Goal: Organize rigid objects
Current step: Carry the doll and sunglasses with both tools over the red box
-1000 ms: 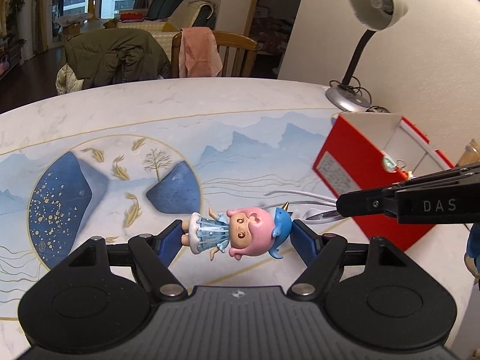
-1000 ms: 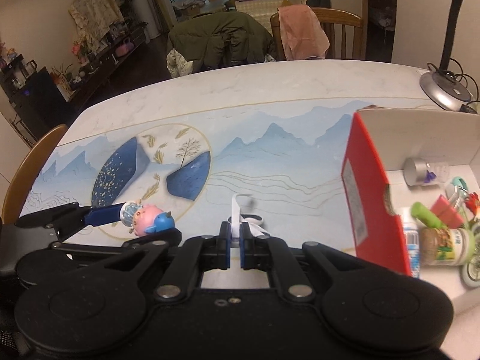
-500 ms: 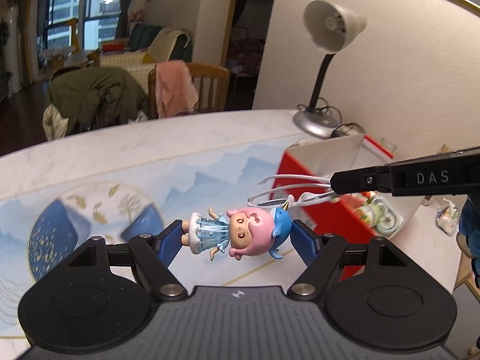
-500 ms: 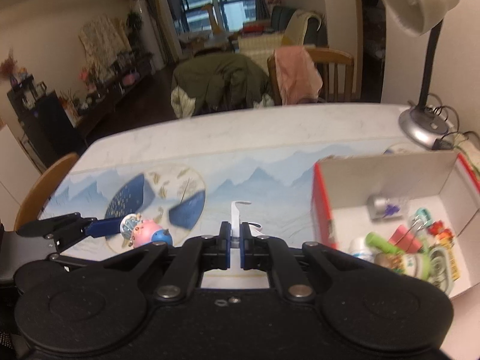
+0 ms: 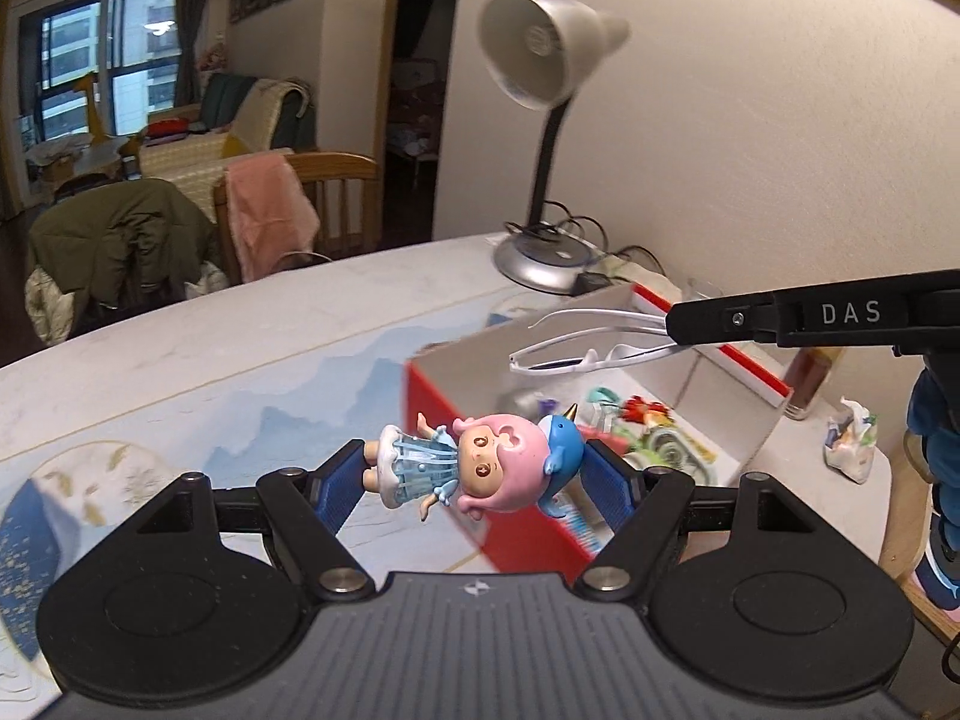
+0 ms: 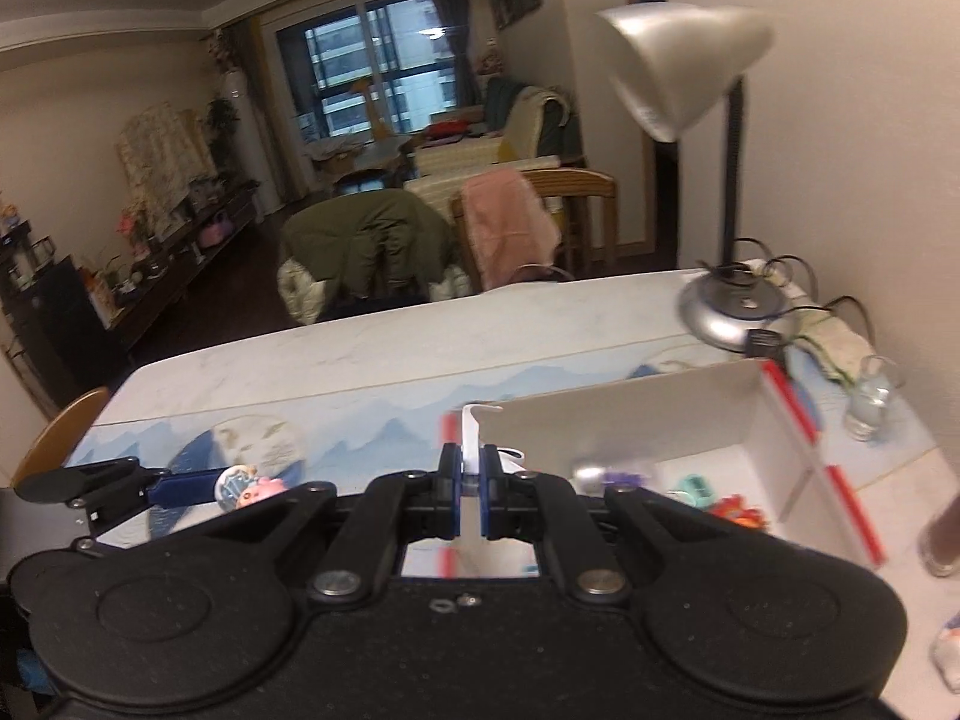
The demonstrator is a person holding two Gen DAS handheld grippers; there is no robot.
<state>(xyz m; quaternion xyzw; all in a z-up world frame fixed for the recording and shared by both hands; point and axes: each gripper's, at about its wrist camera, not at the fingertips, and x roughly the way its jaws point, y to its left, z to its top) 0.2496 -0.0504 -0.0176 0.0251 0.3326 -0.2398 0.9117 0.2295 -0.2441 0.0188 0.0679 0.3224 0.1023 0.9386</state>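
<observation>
A small doll point(image 5: 480, 468) with pink hair, a blue dress and a blue narwhal hat lies sideways in my left gripper point(image 5: 474, 478), whose blue pads press on its feet and hat. It hangs above the near red wall of the open red and white box point(image 5: 444, 408). My right gripper point(image 6: 471, 474) is shut on a thin white pair of glasses point(image 6: 471, 432), held over the box point(image 6: 630, 426). In the left wrist view the glasses point(image 5: 576, 354) stick out leftward from the right gripper point(image 5: 675, 324). The right wrist view shows the left gripper point(image 6: 180, 486) with the doll point(image 6: 252, 483) at lower left.
Several small toys and bottles lie inside the box. A silver desk lamp point(image 5: 540, 264) with cables stands behind it by the wall. A glass jar point(image 6: 867, 402) and a brown bottle point(image 5: 807, 378) stand right of the box. Chairs with a jacket point(image 5: 114, 240) and a pink cloth point(image 5: 270, 216) line the table's far edge.
Both grippers have risen and moved right, from over the patterned tabletop to over the box. The doll and the glasses stayed gripped.
</observation>
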